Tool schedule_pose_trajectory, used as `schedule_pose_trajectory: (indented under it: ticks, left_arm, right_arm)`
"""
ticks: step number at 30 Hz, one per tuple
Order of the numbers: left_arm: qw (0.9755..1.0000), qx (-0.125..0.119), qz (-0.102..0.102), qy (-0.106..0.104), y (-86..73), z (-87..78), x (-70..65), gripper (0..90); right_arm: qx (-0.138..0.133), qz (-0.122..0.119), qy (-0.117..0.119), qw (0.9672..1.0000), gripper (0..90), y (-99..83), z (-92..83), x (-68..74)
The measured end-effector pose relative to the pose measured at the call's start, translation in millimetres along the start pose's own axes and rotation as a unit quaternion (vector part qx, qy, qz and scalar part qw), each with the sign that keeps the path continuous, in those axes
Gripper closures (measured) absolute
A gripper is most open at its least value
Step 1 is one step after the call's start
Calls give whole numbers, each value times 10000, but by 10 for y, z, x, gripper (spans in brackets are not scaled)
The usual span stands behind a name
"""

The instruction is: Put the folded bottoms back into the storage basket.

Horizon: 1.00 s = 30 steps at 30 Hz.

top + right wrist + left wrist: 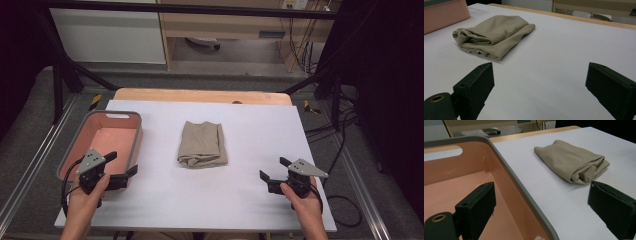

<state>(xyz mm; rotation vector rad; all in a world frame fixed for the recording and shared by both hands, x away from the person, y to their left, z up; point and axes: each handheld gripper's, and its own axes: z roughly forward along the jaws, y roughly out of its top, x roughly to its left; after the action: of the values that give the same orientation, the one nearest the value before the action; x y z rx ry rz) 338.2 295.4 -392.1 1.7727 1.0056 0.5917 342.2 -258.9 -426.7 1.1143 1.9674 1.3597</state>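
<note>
Eyeing the folded beige cloth [202,145] mid-table | long axis near-to-far | right gripper [272,171] slightly closer than left gripper [120,164] | both spread wide, empty

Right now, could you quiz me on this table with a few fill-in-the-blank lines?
1. The folded cloth is coloured ____.
2. The pink bin holds ____.
3. The jaws of the left gripper and the right gripper stand ____.

Missing words: beige; nothing; open
</note>
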Motion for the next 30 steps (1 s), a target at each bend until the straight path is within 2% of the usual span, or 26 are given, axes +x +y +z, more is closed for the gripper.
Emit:
schedule_pose_trajectory:
  ticks: [1,3,4,8,10,12,13,14,15,16,17,18,19,20,21,22,24,25,26,27,29,30]
  left_arm:
    - [9999,-85,-86,-4,5,-12,2,90]
    - [9998,-123,-124,-7,7,-20,7,89]
    - [9998,-135,-138,-26,2,-18,14,90]
    - [9999,-107,-131,-28,-2,-9,8,89]
    - [9999,-127,-81,-64,20,-14,-27,89]
    - [9998,-157,-120,-99,37,-22,-48,89]
    - [9995,-269,-82,-143,96,-51,-115,86]
    - [9995,-269,-82,-143,96,-51,-115,80]
    - [9993,-317,56,-186,160,-63,-215,81]
    - [9993,-317,56,-186,160,-63,-215,81]
    - [9985,-373,98,-383,203,-51,-309,81]
    - [9985,-373,98,-383,203,-51,-309,81]
    - [9979,-382,138,-509,230,-18,-397,81]
    - [9979,-382,138,-509,230,-18,-397,81]
    - [9973,-420,223,-568,248,32,-478,81]
    - [9973,-420,223,-568,248,32,-478,71]
    - [9959,-550,178,-690,282,141,-585,52]
    - [9959,-550,178,-690,282,141,-585,55]
    - [9960,-496,324,-673,319,230,-658,56]
    - [9960,-496,324,-673,319,230,-658,56]
    - [9960,-318,477,-690,367,377,-751,57]
    - [9960,-318,477,-690,367,377,-751,57]
  right_arm:
    - [2,-17,28,10000,99,1,7,10]
    - [31,-12,45,10000,104,1,9,13]
    - [182,2,126,9998,116,1,21,19]
    - [309,2,162,9994,115,0,39,36]
    - [356,-7,118,9993,105,2,50,53]
    - [354,-28,87,9993,102,0,53,54]
    - [371,-45,70,9993,97,0,57,55]
    - [372,-45,59,9993,97,1,58,57]
    - [371,-50,47,9993,97,1,58,55]
    - [371,-50,47,9993,97,1,58,55]
    - [344,-12,-10,9994,97,0,53,48]
    - [344,-12,-10,9994,97,0,53,48]
    - [330,10,-41,9994,97,3,46,43]
    - [330,10,-41,9994,97,3,46,43]
    - [326,4,-58,9995,100,8,47,47]
    - [326,4,-58,9995,100,8,47,47]
    - [283,18,1,9996,127,39,44,60]
    - [283,18,1,9996,127,39,44,60]
    - [240,53,19,9997,121,46,34,89]
    - [240,53,19,9997,121,46,34,89]
    - [245,-74,13,9997,115,41,40,135]
    - [245,-85,31,9997,115,42,45,144]
